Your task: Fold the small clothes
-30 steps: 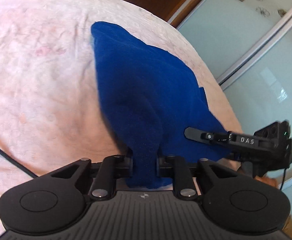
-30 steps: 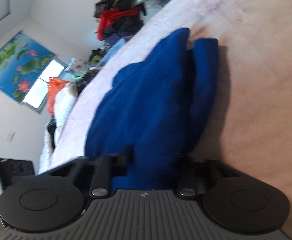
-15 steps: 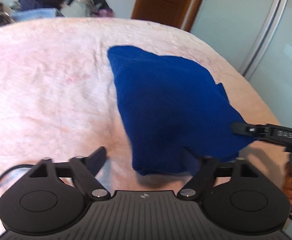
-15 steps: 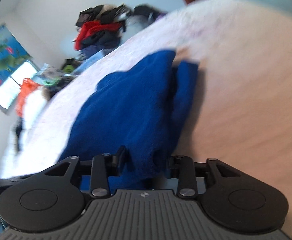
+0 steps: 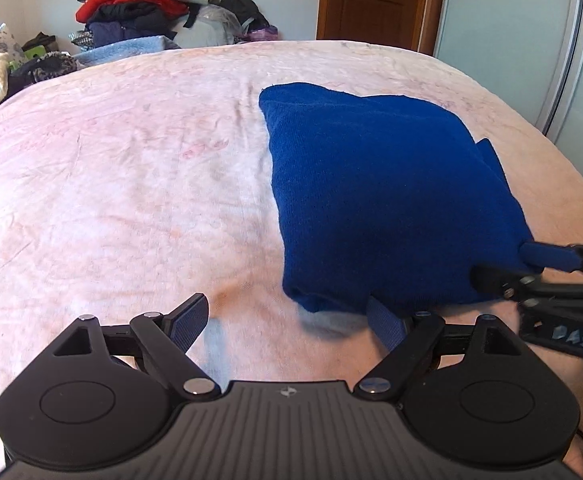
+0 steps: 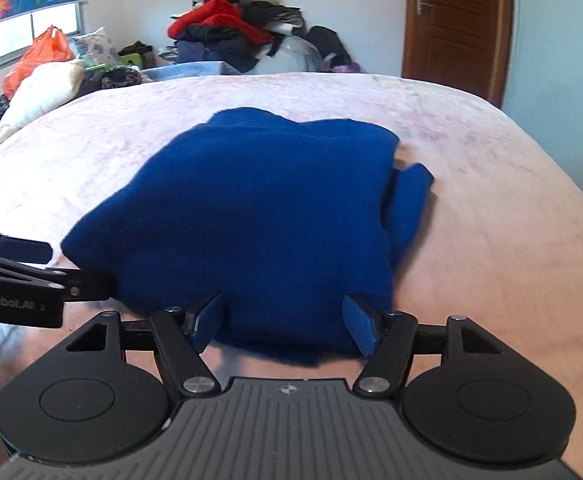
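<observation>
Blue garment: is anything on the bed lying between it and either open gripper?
Nothing visible. The blue garment lies alone on the pink bedspread; the left gripper and right gripper sit right at its near edge, jaws open. The clothes pile is far behind.

Folded garment (image 5: 375, 196) on bed (image 5: 111, 184); clothes pile (image 5: 151, 8) apparently behind.

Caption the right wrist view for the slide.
Right tongs, just opened, frame the near edge of a folded blue garment on a pink bedspread; open left tongs alongside.
</observation>
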A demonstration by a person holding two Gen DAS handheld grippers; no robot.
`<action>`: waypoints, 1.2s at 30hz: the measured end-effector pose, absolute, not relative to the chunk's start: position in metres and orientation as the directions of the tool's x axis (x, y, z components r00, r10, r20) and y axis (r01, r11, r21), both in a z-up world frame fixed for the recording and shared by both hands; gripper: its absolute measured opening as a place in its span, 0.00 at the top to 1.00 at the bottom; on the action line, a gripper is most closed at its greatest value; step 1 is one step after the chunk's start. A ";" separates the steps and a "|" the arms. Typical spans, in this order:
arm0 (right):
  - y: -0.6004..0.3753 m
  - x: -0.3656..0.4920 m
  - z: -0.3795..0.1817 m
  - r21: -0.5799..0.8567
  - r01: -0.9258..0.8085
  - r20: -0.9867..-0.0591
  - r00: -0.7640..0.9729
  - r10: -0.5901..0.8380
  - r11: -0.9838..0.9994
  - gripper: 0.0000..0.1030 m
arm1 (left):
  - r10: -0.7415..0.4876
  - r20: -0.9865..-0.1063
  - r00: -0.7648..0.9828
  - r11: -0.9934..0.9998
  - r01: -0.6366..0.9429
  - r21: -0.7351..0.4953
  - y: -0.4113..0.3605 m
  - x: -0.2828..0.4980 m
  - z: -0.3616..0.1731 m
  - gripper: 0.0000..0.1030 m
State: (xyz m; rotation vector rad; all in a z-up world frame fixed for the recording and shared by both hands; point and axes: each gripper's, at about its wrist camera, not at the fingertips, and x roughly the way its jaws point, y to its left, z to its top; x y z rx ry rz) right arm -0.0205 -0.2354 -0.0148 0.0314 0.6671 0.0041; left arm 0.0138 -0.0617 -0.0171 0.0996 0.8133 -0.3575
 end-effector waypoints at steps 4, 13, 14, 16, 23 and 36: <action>-0.231 -0.033 -0.006 0.028 -0.006 -0.585 0.811 0.021 1.000 0.12 | -0.251 -0.730 0.635 0.930 0.368 0.001 -0.070 0.008 -0.018 0.16; -0.226 -0.039 -0.012 -0.001 0.046 -0.670 0.741 -0.035 0.999 0.06 | -0.238 -0.740 0.629 0.934 0.358 0.005 -0.069 -0.002 -0.017 0.16; -0.223 -0.042 -0.009 -0.012 0.052 -0.668 0.743 -0.047 0.999 0.04 | -0.241 -0.743 0.625 0.935 0.354 -0.005 -0.067 -0.002 -0.017 0.16; -0.216 -0.047 -0.002 -0.034 0.064 -0.664 0.745 -0.070 0.997 0.01 | -0.234 -0.746 0.624 0.940 0.341 -0.010 -0.065 -0.003 -0.016 0.16; -0.204 -0.053 0.009 0.049 0.119 -0.704 0.709 -0.050 0.992 0.01 | -0.199 -0.755 0.625 0.951 0.308 0.004 -0.057 -0.010 -0.013 0.16; -0.196 -0.053 -0.003 0.052 0.168 -0.725 0.684 -0.078 0.984 0.01 | -0.141 -0.759 0.635 0.965 0.260 0.038 -0.045 -0.016 -0.016 0.16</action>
